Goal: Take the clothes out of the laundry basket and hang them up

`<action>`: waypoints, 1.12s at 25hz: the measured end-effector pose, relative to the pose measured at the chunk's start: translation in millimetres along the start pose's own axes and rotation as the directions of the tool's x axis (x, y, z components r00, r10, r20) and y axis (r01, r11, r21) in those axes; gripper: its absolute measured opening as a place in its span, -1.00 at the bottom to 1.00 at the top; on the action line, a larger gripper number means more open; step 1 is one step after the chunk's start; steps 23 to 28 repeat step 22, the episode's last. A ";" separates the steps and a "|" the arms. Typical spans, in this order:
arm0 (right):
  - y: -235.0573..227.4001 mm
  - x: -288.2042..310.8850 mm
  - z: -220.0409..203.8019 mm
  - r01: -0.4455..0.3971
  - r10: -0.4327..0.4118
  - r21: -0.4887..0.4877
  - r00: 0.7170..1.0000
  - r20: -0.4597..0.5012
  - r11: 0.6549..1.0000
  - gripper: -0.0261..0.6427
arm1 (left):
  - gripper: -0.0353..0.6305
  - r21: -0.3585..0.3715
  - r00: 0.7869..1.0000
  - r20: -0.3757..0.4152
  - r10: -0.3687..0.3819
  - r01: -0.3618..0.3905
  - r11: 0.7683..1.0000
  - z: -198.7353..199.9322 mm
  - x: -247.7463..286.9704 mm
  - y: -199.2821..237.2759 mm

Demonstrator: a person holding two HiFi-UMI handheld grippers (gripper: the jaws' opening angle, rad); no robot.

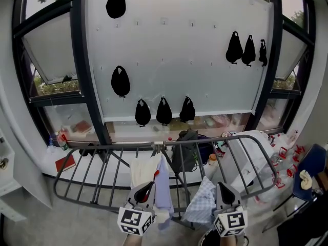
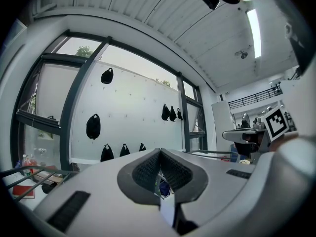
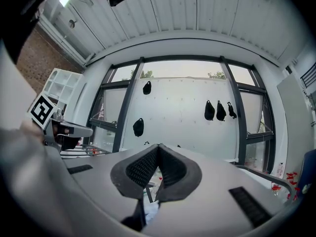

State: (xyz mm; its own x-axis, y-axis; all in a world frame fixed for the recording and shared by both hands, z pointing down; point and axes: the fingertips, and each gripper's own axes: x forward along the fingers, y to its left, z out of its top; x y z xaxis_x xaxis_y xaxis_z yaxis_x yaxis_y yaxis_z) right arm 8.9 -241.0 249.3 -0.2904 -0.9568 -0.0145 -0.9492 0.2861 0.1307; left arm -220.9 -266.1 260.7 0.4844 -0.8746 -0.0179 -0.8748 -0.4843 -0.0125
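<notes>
A grey metal drying rack [image 1: 102, 152] stands in front of the window. A cream garment [image 1: 142, 171], a pale lavender one [image 1: 163, 187] and a blue checked one [image 1: 201, 203] hang over its front rails, and a dark garment [image 1: 185, 150] hangs further back. My left gripper [image 1: 151, 185] is shut, its tip against the cream and lavender cloth. In the left gripper view the jaws [image 2: 159, 152] meet with nothing between them. My right gripper [image 1: 221, 185] is shut beside the checked garment, and its jaws [image 3: 159, 147] are empty too. No laundry basket is in view.
A white covered object [image 1: 247, 160] stands behind the rack's right end. A blue chair [image 1: 311, 164] is at the far right. Bottles and a red book [image 1: 65, 162] lie along the window sill at the left. Black bags [image 1: 120, 81] hang on the white panel outside.
</notes>
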 end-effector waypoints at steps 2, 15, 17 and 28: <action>0.5 -0.4 0.3 0.000 0.000 -0.001 1.000 -0.002 1.000 -0.92 | -0.83 -0.002 1.000 -0.003 -0.001 0.001 1.000 -0.3 -0.2 -0.3; 4.6 -1.1 -4.4 -0.003 0.003 0.003 1.000 -0.020 1.000 -0.92 | -0.83 -0.013 1.000 -0.011 0.002 -0.003 1.000 -3.7 -3.2 2.7; 5.2 -0.7 -4.8 -0.005 0.005 0.005 1.000 -0.023 1.000 -0.92 | -0.83 -0.015 1.000 -0.013 0.004 -0.004 1.000 -3.2 -3.3 3.4; 8.0 -1.0 -9.4 -0.004 0.005 0.006 0.999 -0.033 1.000 -0.92 | -0.83 -0.020 1.000 -0.016 0.005 -0.006 1.000 -7.3 -5.8 4.6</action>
